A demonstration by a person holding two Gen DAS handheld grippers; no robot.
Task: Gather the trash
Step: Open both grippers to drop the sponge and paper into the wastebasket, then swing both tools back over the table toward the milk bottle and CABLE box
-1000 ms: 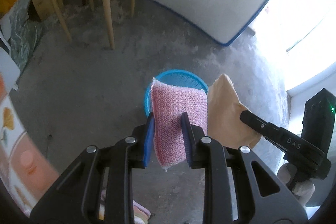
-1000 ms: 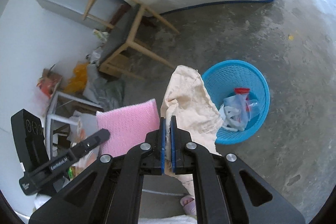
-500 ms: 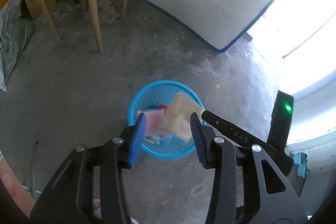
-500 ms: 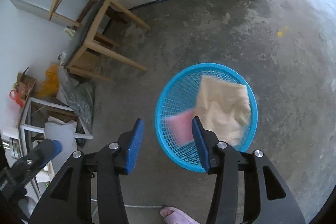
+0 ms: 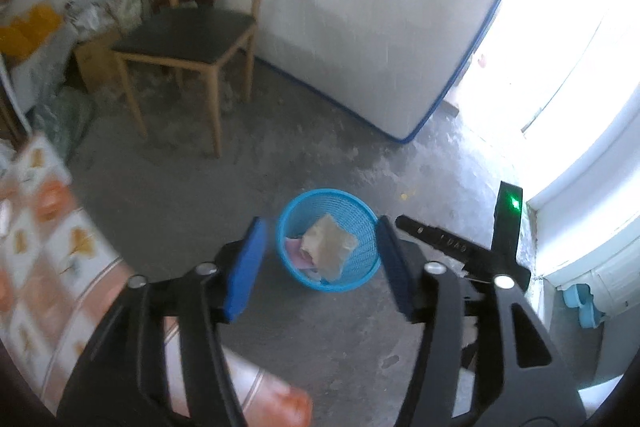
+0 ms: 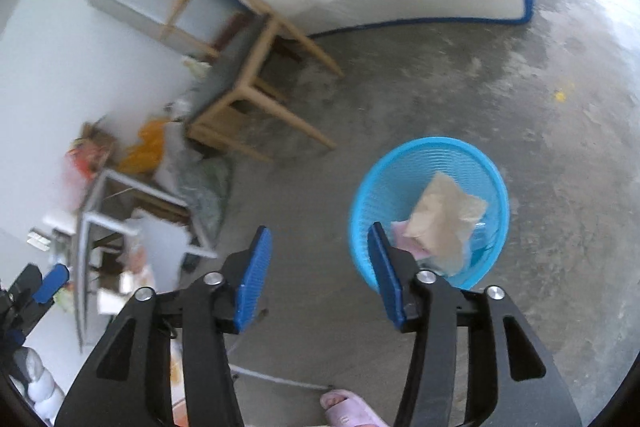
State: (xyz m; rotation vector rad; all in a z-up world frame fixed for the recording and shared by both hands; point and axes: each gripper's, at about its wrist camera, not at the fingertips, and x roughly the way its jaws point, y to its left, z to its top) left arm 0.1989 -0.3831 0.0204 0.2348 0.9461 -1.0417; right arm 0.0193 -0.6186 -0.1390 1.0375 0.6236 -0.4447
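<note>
Your left gripper (image 5: pixel 322 263) and right gripper (image 6: pixel 320 277) have just been opening and now stand wide, nothing between the pads. Below them on the concrete floor (image 6: pixel 560 147), the blue basket (image 6: pixel 400 171) holds the beige cloth (image 6: pixel 444 215) over a pink sponge (image 6: pixel 408 245). Beyond stands a wooden chair (image 5: pixel 188 39).

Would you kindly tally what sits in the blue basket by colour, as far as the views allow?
Beige: 1, the crumpled cloth on top.
Pink: 1, the sponge partly under it.
Clear or pale plastic: some scraps, count hidden.
Total: 2 countable things in the blue basket.
</note>
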